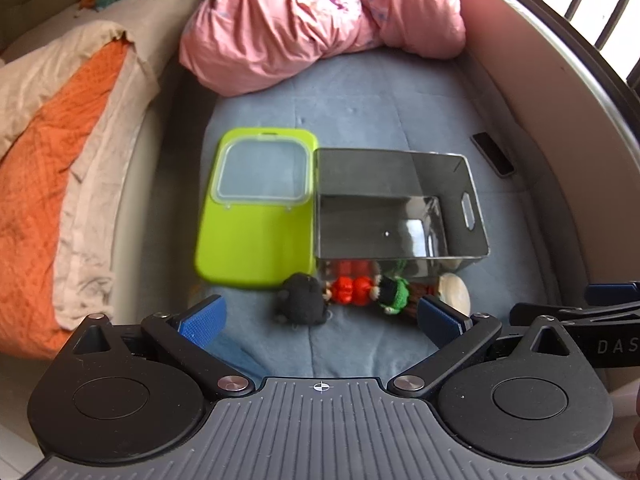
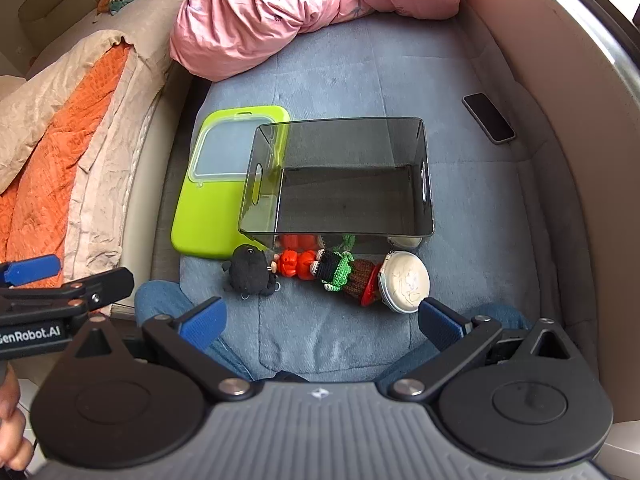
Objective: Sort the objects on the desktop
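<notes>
Both tongs [image 1: 322, 320] [image 2: 322, 322] spread, empty-handed.

Blue mat [image 2: 340, 80] is laid on the bed. On it are seen: green lid [image 2: 224, 184], smoky bin [image 2: 340, 184], black plush [image 2: 250, 270], crochet dolls [image 2: 320, 270], round tin [image 2: 406, 282], phone [image 2: 488, 118], pink duvet [image 2: 280, 4].

Round white case [image 1: 454, 290]: partly hidden behind the right finger in the left wrist view.
Brown knitted piece [image 1: 416, 294]: mostly covered there; shape not determinable.
Green lid [image 2: 224, 184]: right part seen only through the smoked bin [image 2: 340, 232].
Right hand-held gripper [image 1: 580, 316]: cut off by the frame edge in the left wrist view.
</notes>
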